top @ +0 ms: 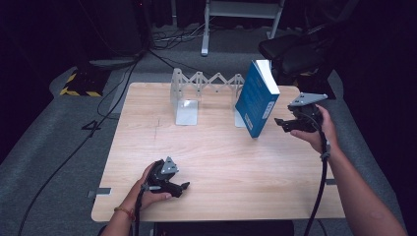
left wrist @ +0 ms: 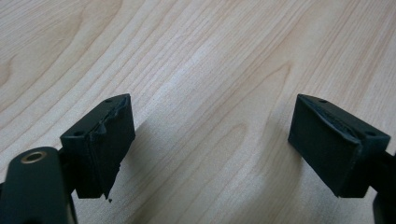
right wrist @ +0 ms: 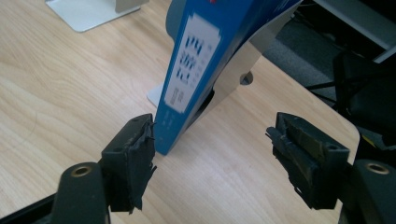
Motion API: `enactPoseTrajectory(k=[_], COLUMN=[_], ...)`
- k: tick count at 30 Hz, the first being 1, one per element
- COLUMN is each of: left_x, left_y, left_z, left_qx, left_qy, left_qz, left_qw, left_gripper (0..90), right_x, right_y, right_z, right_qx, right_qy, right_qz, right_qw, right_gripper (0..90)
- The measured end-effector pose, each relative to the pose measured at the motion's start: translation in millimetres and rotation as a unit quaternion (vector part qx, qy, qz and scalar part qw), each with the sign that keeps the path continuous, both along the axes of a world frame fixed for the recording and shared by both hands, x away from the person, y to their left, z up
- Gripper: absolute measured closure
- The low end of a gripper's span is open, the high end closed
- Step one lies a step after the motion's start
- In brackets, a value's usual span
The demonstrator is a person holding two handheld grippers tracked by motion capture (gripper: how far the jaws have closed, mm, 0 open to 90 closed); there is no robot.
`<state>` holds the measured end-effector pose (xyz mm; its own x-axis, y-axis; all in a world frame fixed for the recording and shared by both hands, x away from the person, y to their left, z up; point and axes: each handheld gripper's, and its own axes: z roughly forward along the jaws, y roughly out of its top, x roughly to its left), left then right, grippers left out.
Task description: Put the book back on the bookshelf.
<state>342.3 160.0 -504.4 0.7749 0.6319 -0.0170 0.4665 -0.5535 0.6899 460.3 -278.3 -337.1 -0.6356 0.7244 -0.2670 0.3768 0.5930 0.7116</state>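
High view shows a wooden table (top: 211, 162) with an expanding metal book rack (top: 206, 83) at its far edge. A blue book (top: 256, 98) stands tilted on its lower corner at the rack's right end, leaning on the rack's right end plate (right wrist: 243, 70), which is probably what keeps it from falling flat. The right gripper (top: 290, 124) hovers just right of the book, jaws apart and empty, aimed at the spine (a likely approach for a grasp, judging by the alignment in the right gripper view). The left gripper (top: 178, 188) rests low at the near left of the table, well apart from the book, jaws spread over bare wood, holding nothing.
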Motion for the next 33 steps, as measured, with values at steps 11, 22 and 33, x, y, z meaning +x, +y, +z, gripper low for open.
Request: enactPoseTrajectory(k=[11, 22, 33], left_x=[0.0, 0.0, 0.0], left_y=[0.0, 0.0, 0.0], left_z=[0.0, 0.0, 0.0], left_qx=[0.000, 0.001, 0.000], left_qy=[0.000, 0.000, 0.000], left_qz=[0.000, 0.000, 0.000], left_qw=[1.0000, 1.0000, 1.0000], left_gripper=[14.8, 14.8, 14.8], right_x=[-14.8, -42.5, -72.8], right_y=[-21.6, -39.4, -57.8], right_z=[-30.6, -59.1, -93.2], right_qx=[-0.009, -0.026, -0.012], right_qy=[0.010, 0.010, 0.025], right_qz=[0.002, 0.021, 0.030], right_qw=[0.9999, 0.9994, 0.9992], right_gripper=[29.9, 28.0, 24.8])
